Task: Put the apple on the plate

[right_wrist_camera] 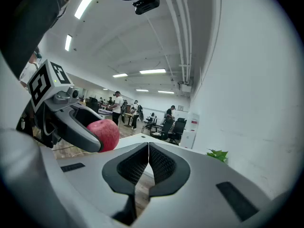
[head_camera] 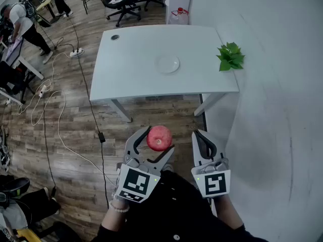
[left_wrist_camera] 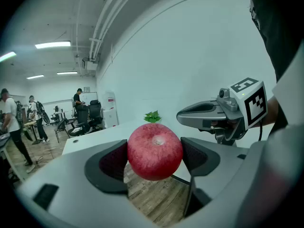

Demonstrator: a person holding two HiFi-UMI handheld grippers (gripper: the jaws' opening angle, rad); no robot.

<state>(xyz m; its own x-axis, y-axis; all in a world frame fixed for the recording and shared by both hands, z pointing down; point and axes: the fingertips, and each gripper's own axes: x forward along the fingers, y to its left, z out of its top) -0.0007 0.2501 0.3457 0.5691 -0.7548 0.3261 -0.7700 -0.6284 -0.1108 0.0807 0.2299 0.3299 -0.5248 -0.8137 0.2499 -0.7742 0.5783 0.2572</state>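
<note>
Gripping the one red apple (left_wrist_camera: 155, 151) by its sides, the left gripper (left_wrist_camera: 154, 161) has its jaws wide, the fruit squarely between their dark pads (left_wrist_camera: 111, 163), in the air over the wooden floor (head_camera: 70, 130) and well short of the white table (head_camera: 136, 59). The right gripper (right_wrist_camera: 148, 160), just beside it, has its jaws pressed together on nothing. On that table sit one plate (head_camera: 167, 64), faint and seemingly shallow, and one green plant (head_camera: 230, 57).

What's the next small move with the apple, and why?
Probably carry it forward over the white table: the left hand-held gripper holds the round red apple above the wood floor, short of the table, where the small white plate sits empty.
</note>
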